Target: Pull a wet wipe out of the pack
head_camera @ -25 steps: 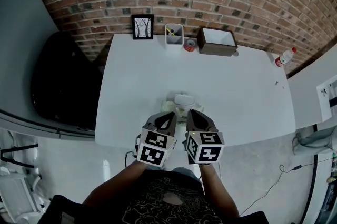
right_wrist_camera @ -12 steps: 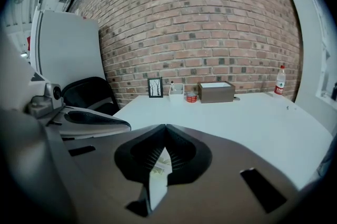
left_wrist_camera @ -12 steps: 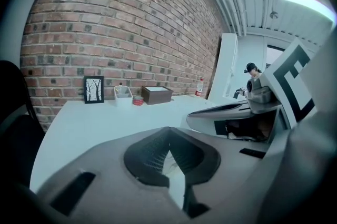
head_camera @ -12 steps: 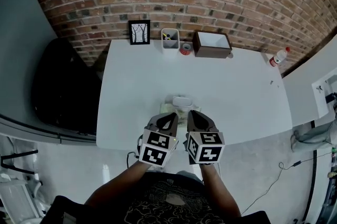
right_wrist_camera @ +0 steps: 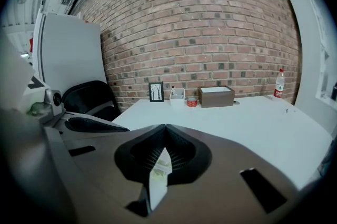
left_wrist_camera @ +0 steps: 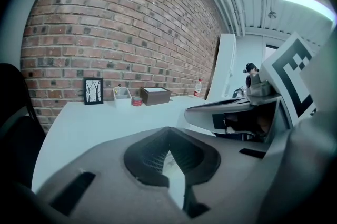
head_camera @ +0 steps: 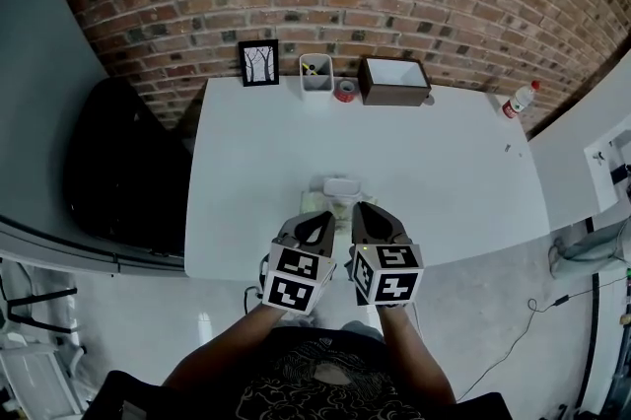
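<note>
Wet wipe pack [head_camera: 340, 195]: one, lying flat on the white table [head_camera: 454, 162] near its front edge, lid end toward the wall. No wipe is seen drawn out.

Grippers: two, held side by side over the front edge, marker cubes toward the person, jaws pointed forward and down at the near end of the pack. Contact with the pack cannot be told.
- left gripper [head_camera: 315, 227]: jaws are seen closed tip to tip, nothing pinched.
- right gripper [head_camera: 367, 222]: jaws likewise together, nothing held.

Both forearms are bare and angled inward.

Along the back edge, by the brick wall, are counted: one framed picture [head_camera: 258, 62], one white holder [head_camera: 315, 73], one red roll [head_camera: 345, 91], one brown box [head_camera: 394, 81]. One bottle [head_camera: 515, 100] is noted at the far right corner. One black chair [head_camera: 118, 162] is noted left of the table.
</note>
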Available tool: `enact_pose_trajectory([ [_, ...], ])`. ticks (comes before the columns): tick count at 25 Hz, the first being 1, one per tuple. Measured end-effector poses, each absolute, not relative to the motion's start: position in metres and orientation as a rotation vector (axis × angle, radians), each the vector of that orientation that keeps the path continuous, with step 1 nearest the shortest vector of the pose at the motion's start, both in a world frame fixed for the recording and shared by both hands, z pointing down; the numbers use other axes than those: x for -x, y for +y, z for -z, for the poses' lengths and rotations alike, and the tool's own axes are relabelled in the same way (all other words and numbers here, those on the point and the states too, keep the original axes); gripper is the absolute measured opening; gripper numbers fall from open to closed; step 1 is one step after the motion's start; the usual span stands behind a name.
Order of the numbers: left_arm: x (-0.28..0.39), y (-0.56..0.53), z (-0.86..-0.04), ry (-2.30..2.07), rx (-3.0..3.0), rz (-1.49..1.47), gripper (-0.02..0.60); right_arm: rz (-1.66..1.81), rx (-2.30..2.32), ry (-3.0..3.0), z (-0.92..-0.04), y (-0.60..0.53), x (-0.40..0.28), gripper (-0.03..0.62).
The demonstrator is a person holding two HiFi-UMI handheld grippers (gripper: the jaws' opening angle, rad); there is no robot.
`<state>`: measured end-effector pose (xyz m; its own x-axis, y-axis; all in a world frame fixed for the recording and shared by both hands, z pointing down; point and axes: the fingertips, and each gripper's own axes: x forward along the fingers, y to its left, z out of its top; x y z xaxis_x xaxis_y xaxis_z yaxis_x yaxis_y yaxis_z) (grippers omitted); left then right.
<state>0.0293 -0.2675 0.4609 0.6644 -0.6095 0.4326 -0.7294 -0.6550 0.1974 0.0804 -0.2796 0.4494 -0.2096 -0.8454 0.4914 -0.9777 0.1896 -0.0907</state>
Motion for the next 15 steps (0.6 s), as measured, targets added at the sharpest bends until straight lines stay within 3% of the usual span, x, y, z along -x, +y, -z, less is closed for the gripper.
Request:
enact_pose_trajectory([
  [15, -0.027, -0.253, -0.451, -1.101, -2.542, -0.464, 0.012, -0.471, -1.734, -2.261, -0.406, -0.276, -0.068, 0.017],
])
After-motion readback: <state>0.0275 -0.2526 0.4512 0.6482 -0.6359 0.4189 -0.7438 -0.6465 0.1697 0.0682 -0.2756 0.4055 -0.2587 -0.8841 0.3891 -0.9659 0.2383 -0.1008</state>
